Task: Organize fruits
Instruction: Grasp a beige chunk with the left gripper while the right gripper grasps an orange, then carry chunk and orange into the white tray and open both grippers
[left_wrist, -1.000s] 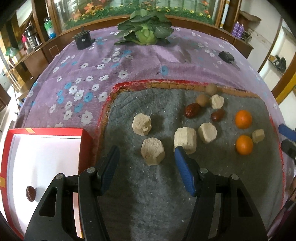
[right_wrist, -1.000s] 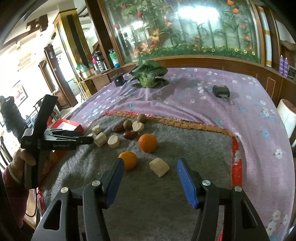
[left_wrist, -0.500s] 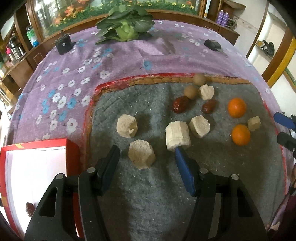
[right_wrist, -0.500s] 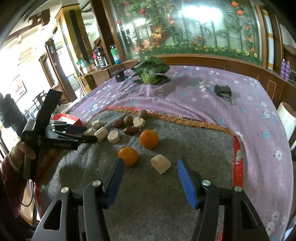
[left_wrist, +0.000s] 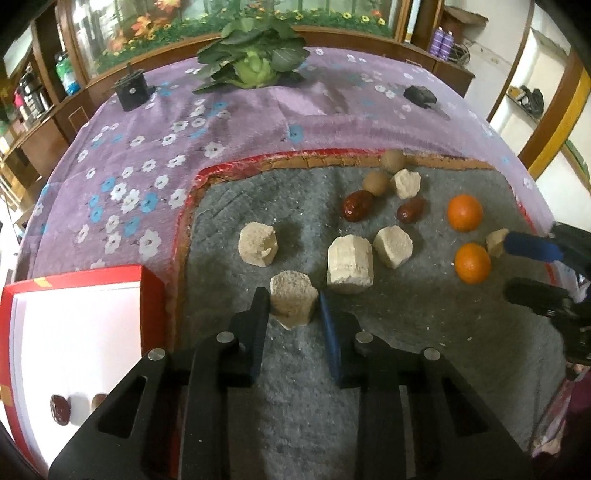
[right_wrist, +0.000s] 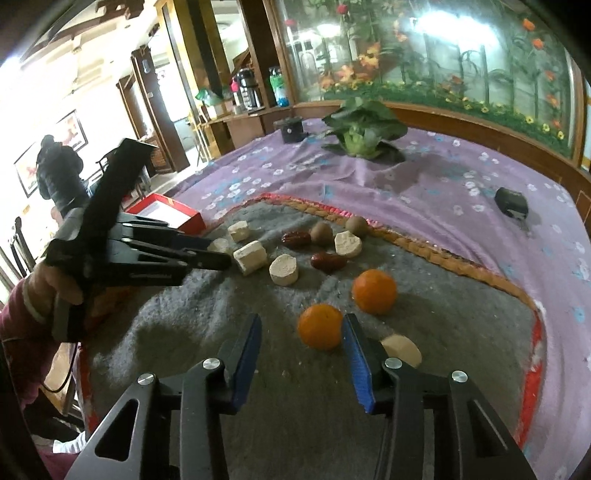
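Purple flowered cloth covers the desk, with a grey felt mat edged in red and orange laid over its near part. Pale chunky fruit pieces, two dark red dates, two round brown fruits and two oranges lie scattered on the mat. At the near left stands a red-rimmed white box holding a dark date in its near corner. The left gripper has just been closing, and its fingers are clamped on the nearest pale hexagonal fruit chunk, just near of a taller pale chunk. The right gripper has just been closing too; its fingers stand apart around the nearer orange, the right finger touching or almost touching it, the left one clear. A small pale wedge lies just right of that finger, and the second orange sits just beyond.
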